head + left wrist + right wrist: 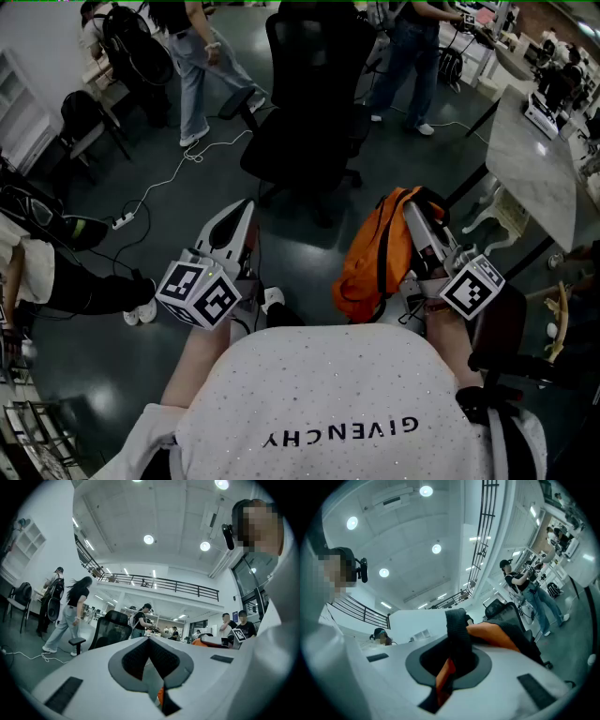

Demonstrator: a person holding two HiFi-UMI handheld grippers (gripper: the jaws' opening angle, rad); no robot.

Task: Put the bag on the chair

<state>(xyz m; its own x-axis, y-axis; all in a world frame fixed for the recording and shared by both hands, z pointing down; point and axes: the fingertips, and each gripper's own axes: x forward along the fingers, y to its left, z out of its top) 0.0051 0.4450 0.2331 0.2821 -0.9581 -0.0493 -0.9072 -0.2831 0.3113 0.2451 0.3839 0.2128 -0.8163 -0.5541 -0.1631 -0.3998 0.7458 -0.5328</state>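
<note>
R hand-held gripper (417,217): jaws pinched tight on the black strap (457,630) of the orange bag (370,262) — the strap runs right through the pads, and the bag body hangs slack below and beside the jaws, off the floor. L hand-held gripper (242,217): jaws together, nothing in them, held about level w/ the right one and well apart from the bag.

Ahead, the black office chair (309,112) stands on the dark floor (187,234), seat toward the person, nothing on it as far as I can tell. The bag is in the air near the person's body, not yet over the seat. Step in hand, I'd say: carry it fwd to the chair.

To do it well: hold the pinch firm — it's one thin strap and the bag will likely swing. Go slow and lift the bottom clear of the seat's front edge. Centre it over the seat, lower till the fabric takes its own weight, then let go. L gripper could steady the body if it tips. Chair prob. rolls, so don't bump it. Mind the cable (178,173) on the left & the marble counter (530,159) on the right.
</note>
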